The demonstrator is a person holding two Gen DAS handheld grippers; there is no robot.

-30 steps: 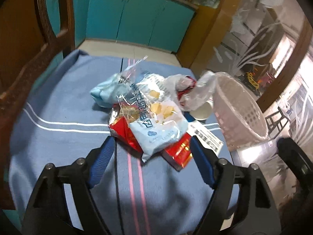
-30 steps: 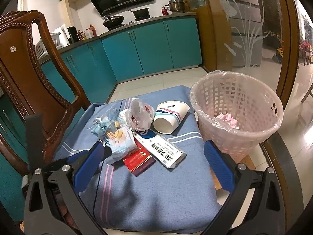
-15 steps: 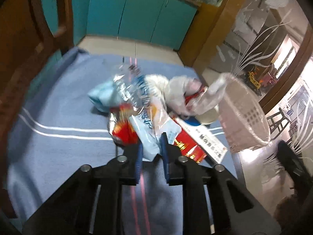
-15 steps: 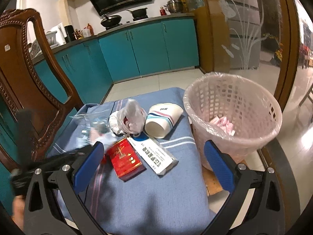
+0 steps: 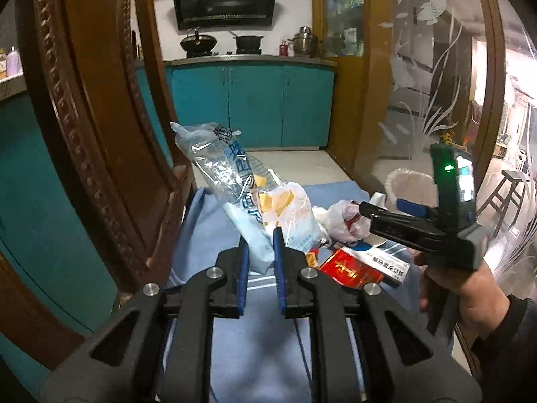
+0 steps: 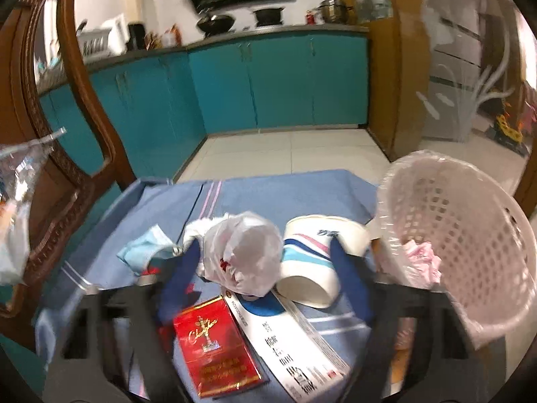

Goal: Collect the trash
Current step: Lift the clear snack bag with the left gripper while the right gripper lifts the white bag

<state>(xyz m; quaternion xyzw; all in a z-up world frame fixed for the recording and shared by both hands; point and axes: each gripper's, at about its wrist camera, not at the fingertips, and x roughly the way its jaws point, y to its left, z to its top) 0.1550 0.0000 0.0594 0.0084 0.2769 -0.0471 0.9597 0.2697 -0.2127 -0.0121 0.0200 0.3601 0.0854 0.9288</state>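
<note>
My left gripper is shut on a clear blue-printed snack bag and holds it up above the blue cloth. My right gripper is open, low over the cloth, its fingers either side of a crumpled white plastic bag and a tipped paper cup. A red packet, a white box and a light blue face mask lie on the cloth. The pink trash basket lies tilted at the right with pink wrappers inside.
A carved wooden chair back stands close on the left. Teal kitchen cabinets are behind, beyond a tiled floor. A glass door is on the right. The cloth's far edge drops to the floor.
My left gripper shut on the snack bag and lifted it off the pile. My right gripper moved forward and down toward the plastic bag and cup.
</note>
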